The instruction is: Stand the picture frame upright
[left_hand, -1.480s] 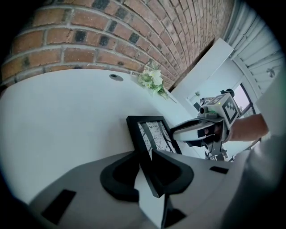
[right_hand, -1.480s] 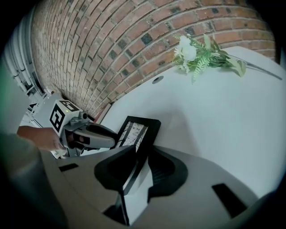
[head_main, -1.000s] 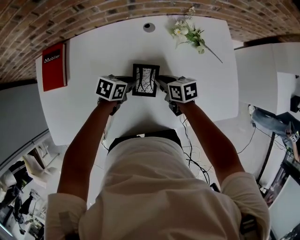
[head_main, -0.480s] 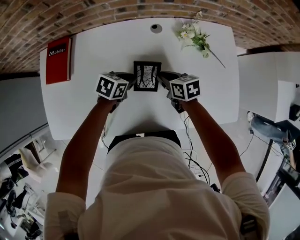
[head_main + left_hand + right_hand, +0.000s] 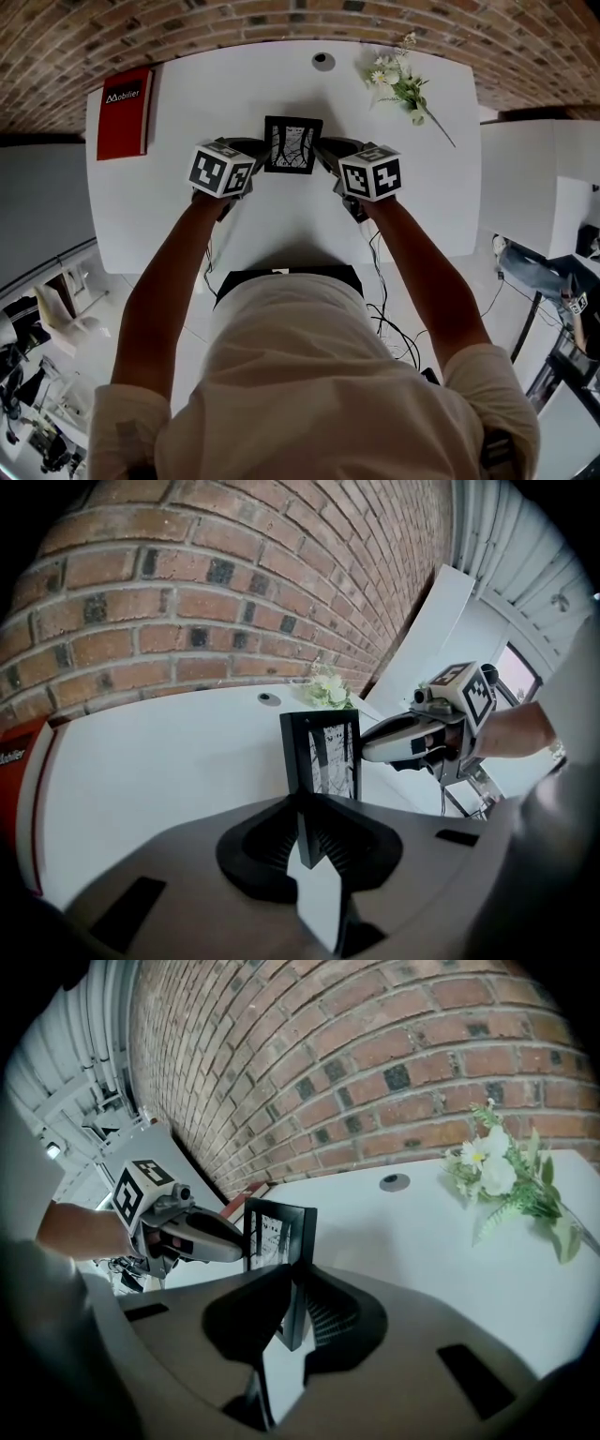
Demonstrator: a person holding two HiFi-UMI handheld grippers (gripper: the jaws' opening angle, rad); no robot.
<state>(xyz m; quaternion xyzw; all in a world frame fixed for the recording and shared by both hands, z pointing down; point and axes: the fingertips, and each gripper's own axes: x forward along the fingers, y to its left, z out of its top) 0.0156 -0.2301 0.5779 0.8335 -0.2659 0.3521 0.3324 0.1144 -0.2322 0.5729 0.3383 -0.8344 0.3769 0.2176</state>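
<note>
A black picture frame (image 5: pixel 292 145) with a black-and-white print stands nearly upright on the white table (image 5: pixel 281 225), between my two grippers. My left gripper (image 5: pixel 262 156) holds its left edge and my right gripper (image 5: pixel 322 156) its right edge. In the left gripper view the frame (image 5: pixel 323 752) rises from between my jaws (image 5: pixel 314 832), which are closing on its edge, and the right gripper (image 5: pixel 412 742) shows beyond it. In the right gripper view the frame's edge (image 5: pixel 279 1232) sits pinched in my right gripper (image 5: pixel 292 1312), with the left gripper (image 5: pixel 197 1237) opposite.
A red book (image 5: pixel 124 111) lies at the table's far left corner. A sprig of artificial flowers (image 5: pixel 403 82) lies at the far right, with a cable hole (image 5: pixel 323 61) near the far edge. A brick wall (image 5: pixel 281 19) runs behind. Another white table (image 5: pixel 534 159) stands to the right.
The frame, held on both sides, now sits a little nearer the table's far edge and looks slightly more upright. Both grippers moved with it.
</note>
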